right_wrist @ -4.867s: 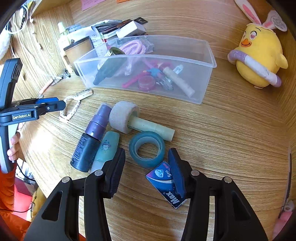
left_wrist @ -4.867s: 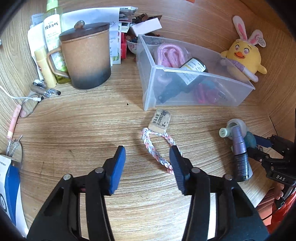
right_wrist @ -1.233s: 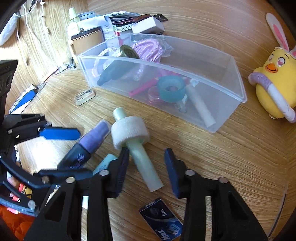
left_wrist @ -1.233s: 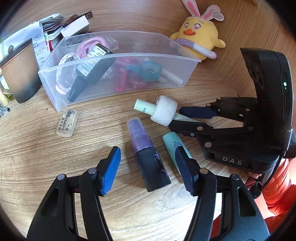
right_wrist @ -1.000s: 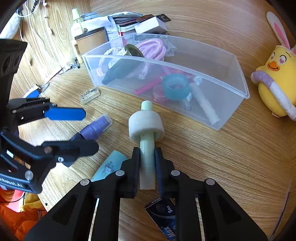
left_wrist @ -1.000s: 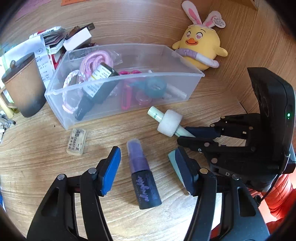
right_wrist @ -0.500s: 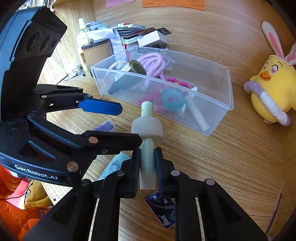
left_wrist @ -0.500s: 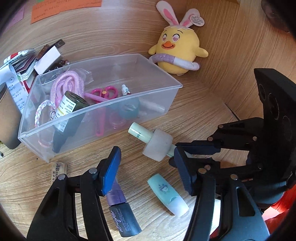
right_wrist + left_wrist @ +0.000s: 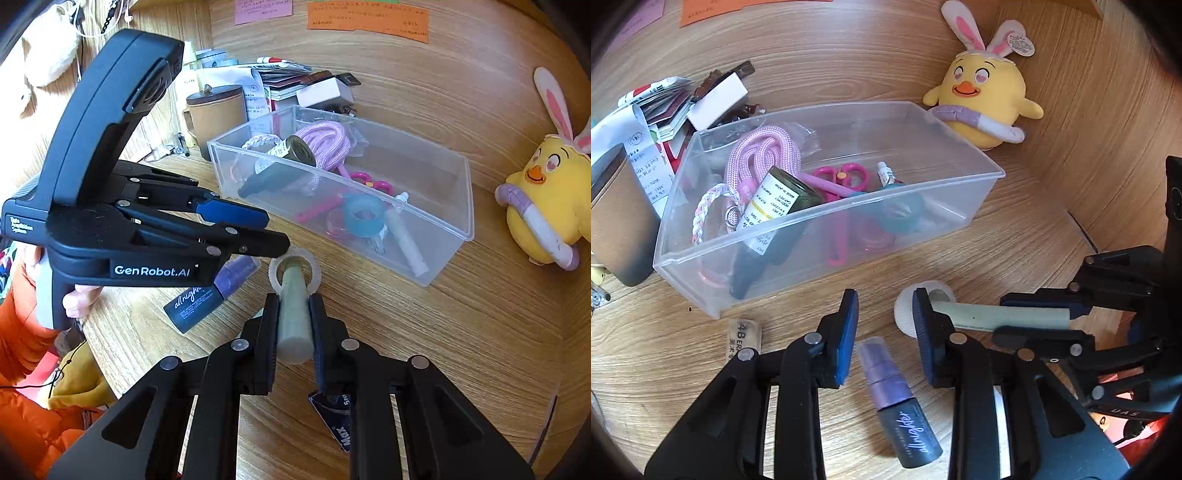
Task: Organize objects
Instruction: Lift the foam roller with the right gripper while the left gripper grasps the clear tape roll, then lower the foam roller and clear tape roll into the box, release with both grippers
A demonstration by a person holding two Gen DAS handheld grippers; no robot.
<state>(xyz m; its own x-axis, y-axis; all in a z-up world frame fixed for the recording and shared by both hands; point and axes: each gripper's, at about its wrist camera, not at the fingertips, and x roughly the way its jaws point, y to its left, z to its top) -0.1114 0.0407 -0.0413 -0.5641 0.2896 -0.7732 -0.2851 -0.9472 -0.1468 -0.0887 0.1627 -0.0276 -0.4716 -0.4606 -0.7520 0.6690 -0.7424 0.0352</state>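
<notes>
The wooden bench [image 9: 1015, 236] carries a clear rectangular plastic bin [image 9: 436, 236] holding pink rope, scissors and a teal tape ring. A yellow plush chick [image 9: 982, 103] sits beyond it. The left gripper [image 9: 882, 325], jaws wide and empty, hangs above a purple-capped dark spray bottle [image 9: 901, 402], crowding the right gripper [image 9: 293, 325], whose jaws clamp a pale green tube [image 9: 293, 317] ringed by a white foam roll [image 9: 295, 260] near the bin's front wall.

clear plastic bin [image 9: 827, 236] | behind: yellow chick plush [image 9: 984, 99] | before: purple spray bottle [image 9: 899, 402] | left: brown lidded mug [image 9: 216, 110]
</notes>
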